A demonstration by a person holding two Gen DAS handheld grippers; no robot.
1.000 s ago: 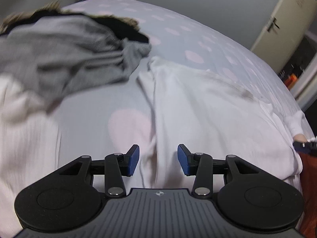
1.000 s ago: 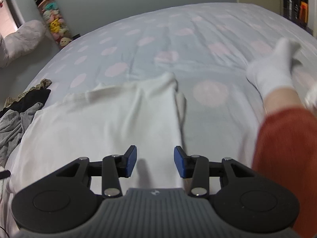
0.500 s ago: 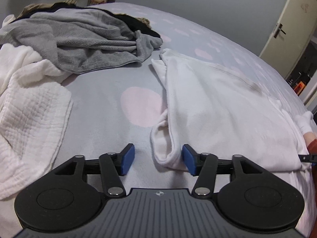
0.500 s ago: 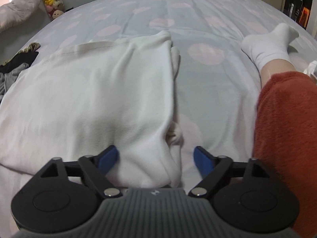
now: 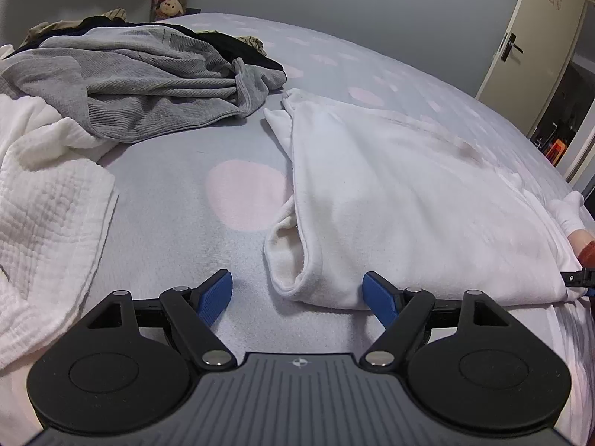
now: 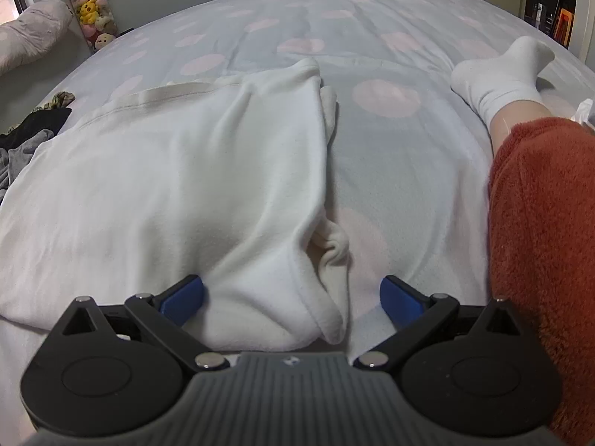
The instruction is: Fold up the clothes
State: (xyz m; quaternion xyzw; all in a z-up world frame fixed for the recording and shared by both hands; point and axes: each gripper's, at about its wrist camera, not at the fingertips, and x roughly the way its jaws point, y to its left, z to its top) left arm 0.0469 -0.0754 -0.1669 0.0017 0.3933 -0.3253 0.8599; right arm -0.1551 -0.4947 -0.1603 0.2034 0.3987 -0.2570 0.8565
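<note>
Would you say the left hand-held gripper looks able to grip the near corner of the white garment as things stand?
Probably yes: the left hand-held gripper is open, and the white garment has its folded corner lying between the fingers with nothing in the way.

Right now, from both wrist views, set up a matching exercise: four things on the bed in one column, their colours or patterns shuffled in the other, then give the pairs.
Things:
1. ribbed garment
2. fleece garment
3. trouser leg
4. bed cover

Colours or patterns:
A. pale blue with pink dots
B. rust orange
C. grey
D. white

Pairs: 1-C, 2-D, 3-B, 4-A
</note>
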